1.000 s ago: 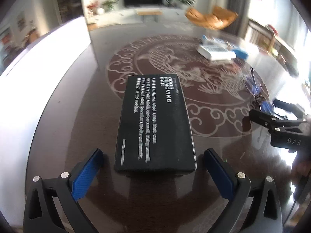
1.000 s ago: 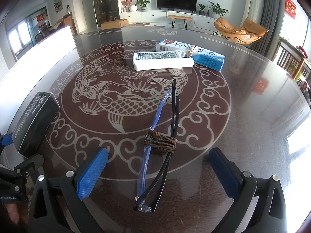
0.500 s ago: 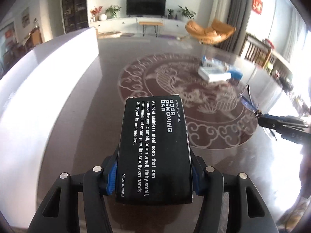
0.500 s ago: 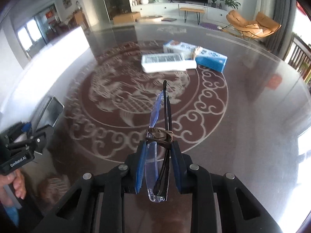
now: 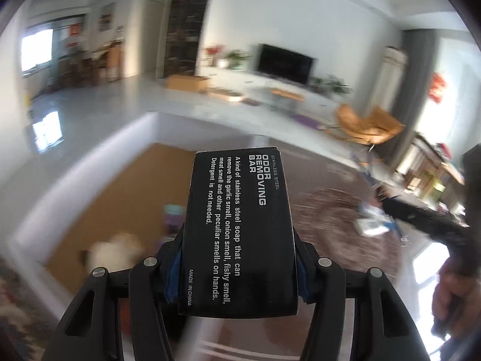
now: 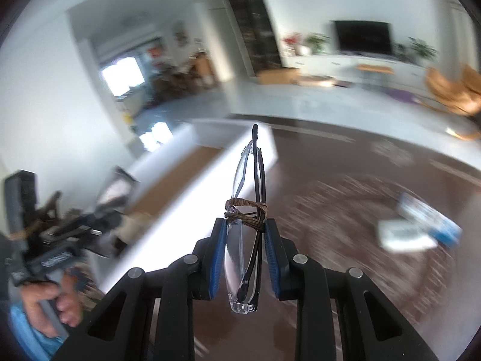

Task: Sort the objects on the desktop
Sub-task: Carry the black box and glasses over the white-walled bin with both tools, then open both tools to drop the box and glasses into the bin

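Black box (image 5: 239,228) — rectangular carton, white lettering "ODOR REMOVING BAR" on its upper face, held clear of the table, long axis pointing away from the camera, sides pinched between blue pads. Folded glasses (image 6: 247,225) — clear lenses, dark temples, brown cord wound round the middle, also held aloft, standing on edge lengthwise. White box (image 6: 404,237) and blue box (image 6: 433,218) lie touching on the dark table, blurred.

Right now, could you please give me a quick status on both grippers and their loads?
Left gripper shut on black soap box. Right gripper shut on folded glasses. Both lifted clear; white bin ahead, nothing blocking.
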`<state>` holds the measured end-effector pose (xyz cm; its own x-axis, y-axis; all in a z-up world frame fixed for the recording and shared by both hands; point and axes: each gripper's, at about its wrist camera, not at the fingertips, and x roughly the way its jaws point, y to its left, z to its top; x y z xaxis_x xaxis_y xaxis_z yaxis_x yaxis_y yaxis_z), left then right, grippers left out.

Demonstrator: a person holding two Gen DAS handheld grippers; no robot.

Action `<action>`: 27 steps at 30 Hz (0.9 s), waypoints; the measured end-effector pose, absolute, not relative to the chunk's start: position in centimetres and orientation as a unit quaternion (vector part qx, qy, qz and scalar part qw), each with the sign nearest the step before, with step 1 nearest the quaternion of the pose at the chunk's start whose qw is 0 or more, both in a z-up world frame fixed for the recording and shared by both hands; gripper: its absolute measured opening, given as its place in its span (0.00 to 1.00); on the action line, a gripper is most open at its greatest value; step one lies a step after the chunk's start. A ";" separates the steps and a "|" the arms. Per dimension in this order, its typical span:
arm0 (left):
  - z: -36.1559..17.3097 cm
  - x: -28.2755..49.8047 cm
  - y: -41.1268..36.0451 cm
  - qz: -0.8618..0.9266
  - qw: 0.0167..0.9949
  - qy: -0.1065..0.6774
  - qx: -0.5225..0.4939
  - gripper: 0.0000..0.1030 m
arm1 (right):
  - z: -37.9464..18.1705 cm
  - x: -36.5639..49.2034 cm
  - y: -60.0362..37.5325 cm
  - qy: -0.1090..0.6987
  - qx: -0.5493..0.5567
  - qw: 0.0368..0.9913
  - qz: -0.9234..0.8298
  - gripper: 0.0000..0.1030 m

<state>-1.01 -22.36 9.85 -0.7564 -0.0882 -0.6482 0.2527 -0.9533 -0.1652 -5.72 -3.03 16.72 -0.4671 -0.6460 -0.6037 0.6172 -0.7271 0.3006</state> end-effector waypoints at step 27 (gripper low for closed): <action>9.4 1.6 -18.1 -0.949 0.069 0.148 0.271 1.00 | 9.7 -4.4 -3.8 0.028 0.313 0.318 -0.895 1.00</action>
